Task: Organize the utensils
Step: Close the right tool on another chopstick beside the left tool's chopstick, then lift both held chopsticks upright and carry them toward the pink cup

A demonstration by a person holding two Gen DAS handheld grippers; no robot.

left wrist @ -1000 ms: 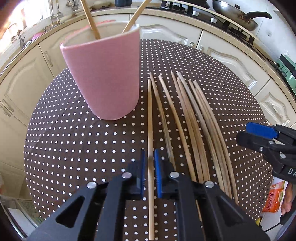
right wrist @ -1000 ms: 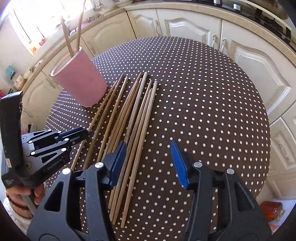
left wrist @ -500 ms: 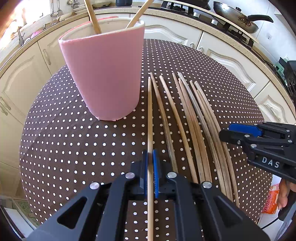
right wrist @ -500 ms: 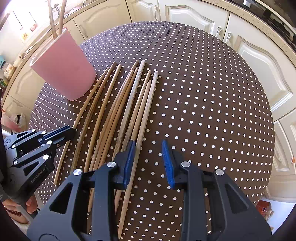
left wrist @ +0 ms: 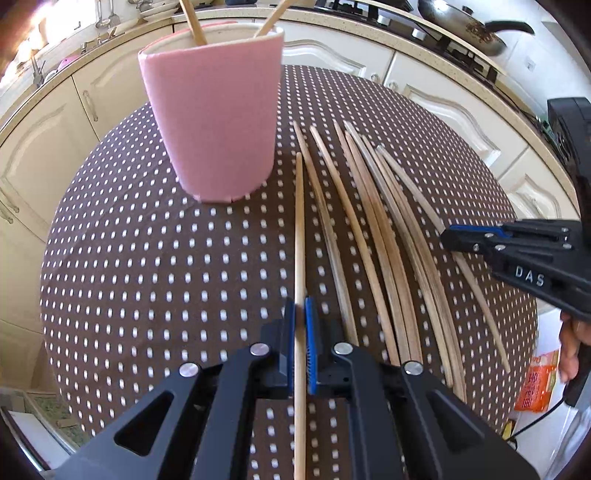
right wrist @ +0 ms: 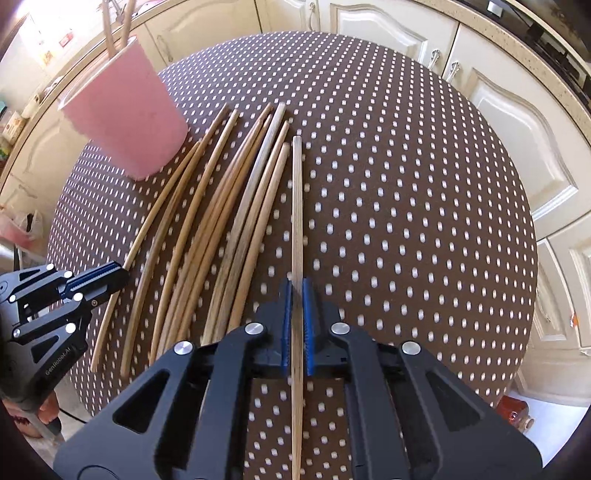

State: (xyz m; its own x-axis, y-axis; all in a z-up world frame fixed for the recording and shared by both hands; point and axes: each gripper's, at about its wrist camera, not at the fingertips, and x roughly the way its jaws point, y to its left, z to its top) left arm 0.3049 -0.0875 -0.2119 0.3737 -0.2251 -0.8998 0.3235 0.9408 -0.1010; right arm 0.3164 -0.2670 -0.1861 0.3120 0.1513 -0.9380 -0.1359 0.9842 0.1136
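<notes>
1. Left wrist view: your left claw (left wrist: 300, 328) is clenched on the leftmost chopstick (left wrist: 299, 236), just beside the pink cup (left wrist: 214, 122).
2. Your right claw (right wrist: 297, 314) has just been closing and now grips the rightmost chopstick (right wrist: 296, 206).
3. Remaining chopsticks (right wrist: 221, 229) lie between them on the dotted tabletop (right wrist: 406, 184).

The chopstick (left wrist: 300, 236) I pinch on my left runs under my own fingers and off the bottom edge. My right one (right wrist: 297, 221) does likewise. The pink cup (left wrist: 218, 122) hides how far its two sticks (left wrist: 192, 22) reach down; their tops are cut off. The tablecloth's dots (left wrist: 147, 288) smear with blur.
</notes>
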